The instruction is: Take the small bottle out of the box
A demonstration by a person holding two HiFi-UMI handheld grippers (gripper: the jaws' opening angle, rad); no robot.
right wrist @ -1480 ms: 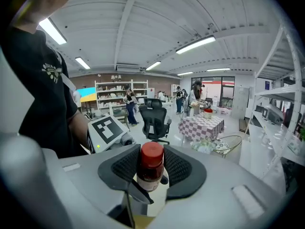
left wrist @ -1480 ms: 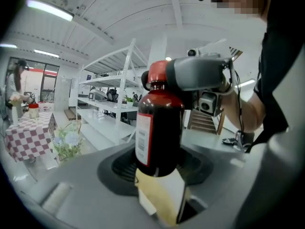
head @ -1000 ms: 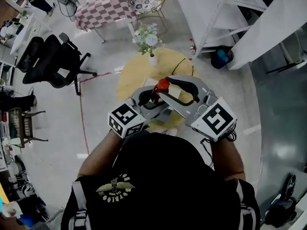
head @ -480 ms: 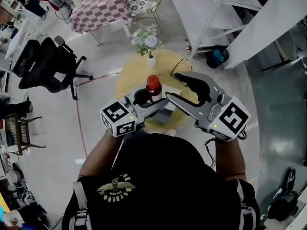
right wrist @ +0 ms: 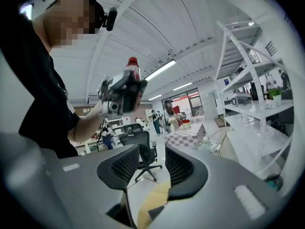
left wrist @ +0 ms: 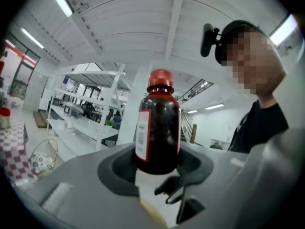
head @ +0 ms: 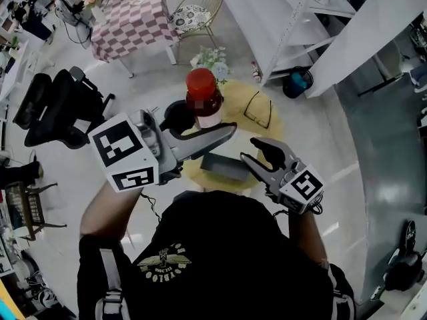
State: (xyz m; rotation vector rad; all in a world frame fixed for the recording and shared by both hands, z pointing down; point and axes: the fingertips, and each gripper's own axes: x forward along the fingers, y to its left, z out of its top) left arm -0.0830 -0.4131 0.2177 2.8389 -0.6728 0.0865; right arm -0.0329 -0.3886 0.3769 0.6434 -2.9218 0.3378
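Note:
A small dark bottle point(head: 201, 100) with a red cap stands upright in my left gripper point(head: 207, 123), which is shut on its lower body and held high above the table. In the left gripper view the bottle point(left wrist: 158, 123) fills the gap between the jaws of the left gripper point(left wrist: 159, 167). The dark grey box point(head: 223, 167) lies on the round yellow table point(head: 237, 89) below. My right gripper point(head: 252, 151) hangs lower to the right, open; its jaws have just been closing a little with nothing between them. In the right gripper view the bottle point(right wrist: 132, 68) shows up left, beyond the empty right gripper point(right wrist: 145, 168).
A pair of glasses point(head: 257, 110) lies on the table's right side and a vase of flowers point(head: 210, 60) stands at its far edge. A black office chair point(head: 57, 105) stands left, a checked table point(head: 130, 15) and white shelving point(head: 300, 19) behind.
My left gripper has risen toward the head camera with the bottle in it, away from the box. The right gripper has let go of the cap area, sunk and drawn back right.

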